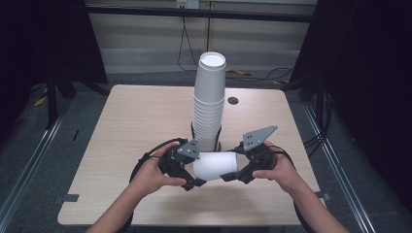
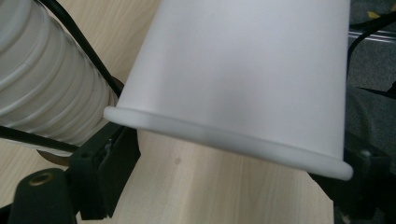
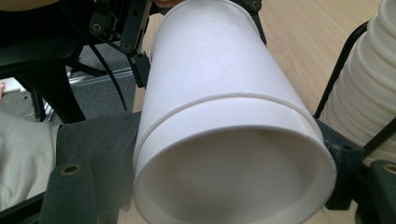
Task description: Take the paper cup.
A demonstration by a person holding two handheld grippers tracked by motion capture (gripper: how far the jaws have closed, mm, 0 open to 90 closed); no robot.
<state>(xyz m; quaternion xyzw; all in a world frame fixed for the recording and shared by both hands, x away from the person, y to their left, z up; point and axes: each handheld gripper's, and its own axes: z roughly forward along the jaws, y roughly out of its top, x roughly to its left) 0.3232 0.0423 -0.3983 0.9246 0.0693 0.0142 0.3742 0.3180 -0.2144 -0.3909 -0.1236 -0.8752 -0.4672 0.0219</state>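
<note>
Both hand-held grippers, left (image 1: pixel 192 182) and right (image 1: pixel 228 177), grasp one white paper cup (image 1: pixel 216 166) lying sideways above the wooden counter (image 1: pixel 136 121); adding it to the tall white cup stack (image 1: pixel 209 107) is left.

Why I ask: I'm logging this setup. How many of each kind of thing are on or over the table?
Cup stack: 1
Loose cup: 1
Claws: 2, left claw and right claw
Total: 4

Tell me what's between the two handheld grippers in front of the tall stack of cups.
A white paper cup on its side spans from the left gripper to the right gripper, seen in the high view.
</note>
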